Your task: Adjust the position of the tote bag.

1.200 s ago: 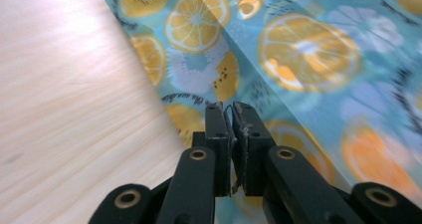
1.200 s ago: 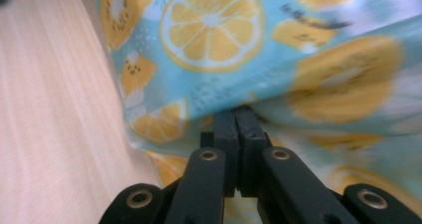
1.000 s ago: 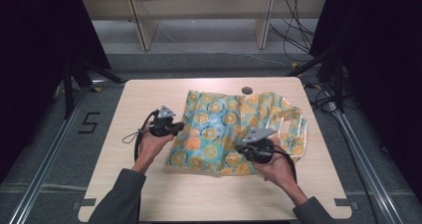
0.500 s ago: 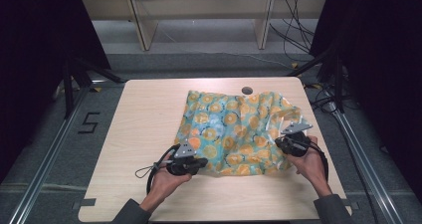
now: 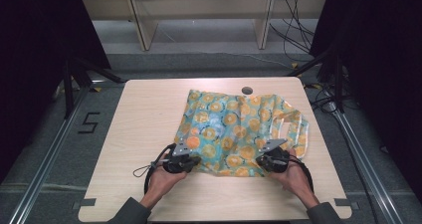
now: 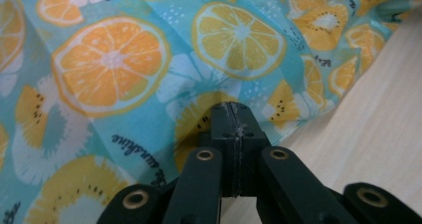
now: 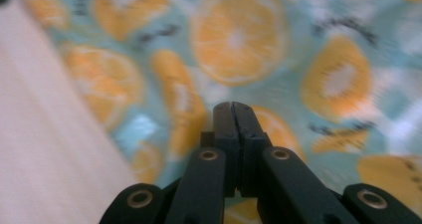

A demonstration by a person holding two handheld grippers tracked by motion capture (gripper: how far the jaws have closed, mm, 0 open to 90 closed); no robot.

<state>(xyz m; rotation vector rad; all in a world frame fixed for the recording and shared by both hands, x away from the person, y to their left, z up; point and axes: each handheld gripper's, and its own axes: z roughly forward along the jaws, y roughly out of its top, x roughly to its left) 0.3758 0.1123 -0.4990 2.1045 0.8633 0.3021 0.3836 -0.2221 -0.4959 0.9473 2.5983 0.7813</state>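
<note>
Jaws: pressed together on both the left gripper (image 6: 232,109) and right gripper (image 7: 232,107); whether cloth sits between them I cannot tell
Bag: fruit-print bag (image 5: 239,132) lies rumpled, mid-table (image 5: 144,114)
Grippers' place: at its near edge
Progress: seemingly early, not yet smoothed

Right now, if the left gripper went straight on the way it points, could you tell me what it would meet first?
The fruit-print cloth. The left gripper has its fingers closed at the cloth's near edge, aimed across it, so it would push further into the fabric on the table. Whether it already pinches the cloth is unclear.
</note>
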